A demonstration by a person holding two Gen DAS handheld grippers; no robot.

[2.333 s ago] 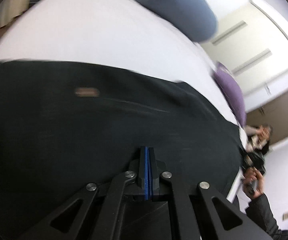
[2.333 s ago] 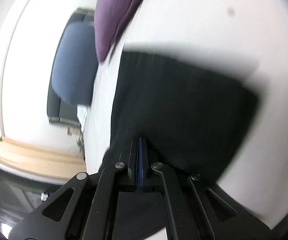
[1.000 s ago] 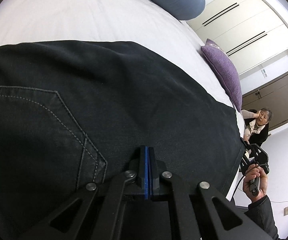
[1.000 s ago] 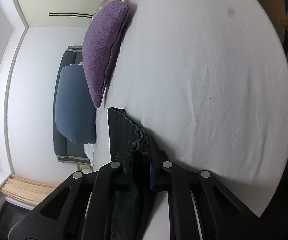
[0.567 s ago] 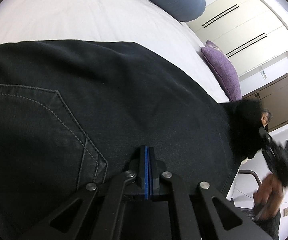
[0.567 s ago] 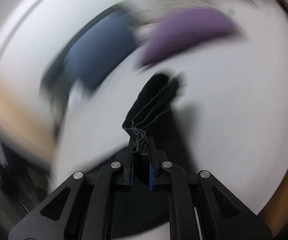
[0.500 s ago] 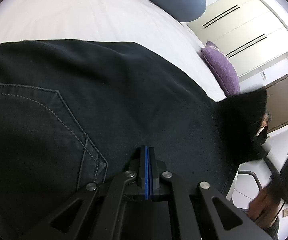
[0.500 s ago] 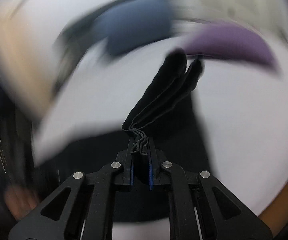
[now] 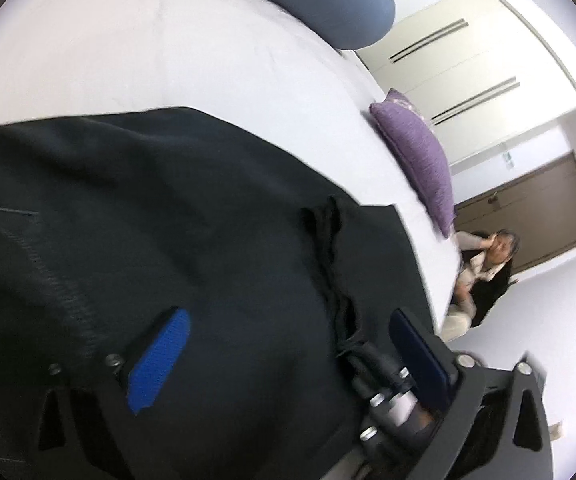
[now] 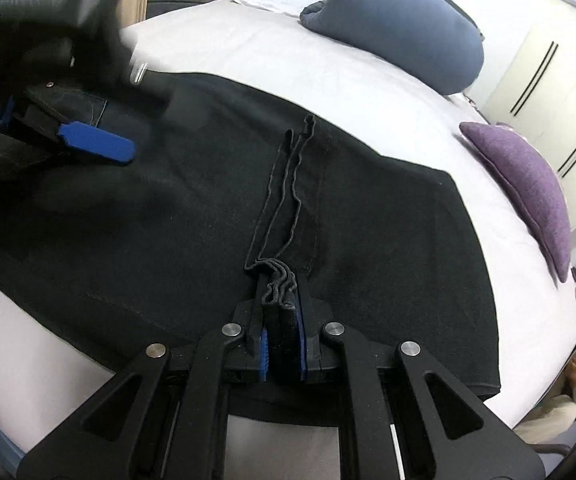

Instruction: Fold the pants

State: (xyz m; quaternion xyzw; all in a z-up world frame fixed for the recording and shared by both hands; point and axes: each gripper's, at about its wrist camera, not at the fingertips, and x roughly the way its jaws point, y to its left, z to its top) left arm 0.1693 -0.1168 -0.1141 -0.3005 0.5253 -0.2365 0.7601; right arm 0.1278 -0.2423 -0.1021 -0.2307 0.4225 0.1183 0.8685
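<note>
Black pants (image 9: 168,220) lie spread on a white bed (image 9: 148,60). Their leg ends are folded back over the upper part, and the stacked hems (image 10: 288,184) run down the middle of the cloth. My right gripper (image 10: 282,308) is shut on the near end of those hems. My left gripper (image 9: 288,360) hovers over the seat of the pants, its jaws opening wide, and its blue pads (image 9: 160,360) press on nothing. In the right wrist view the left gripper's pad (image 10: 96,144) shows at the left, over the pocket area. The right gripper's body (image 9: 384,392) reaches in beside the left gripper's right finger.
A blue bolster pillow (image 10: 400,24) lies at the bed's head and a purple cushion (image 10: 528,184) on its right side. A person (image 9: 484,272) sits beyond the bed's far corner, by a brown door (image 9: 528,216). The bed's near edge (image 10: 28,380) runs just under the pants.
The right gripper has swung the leg ends over and down onto the upper pants. The left gripper's jaws, shut before, now stand wide apart, and it has lifted a little.
</note>
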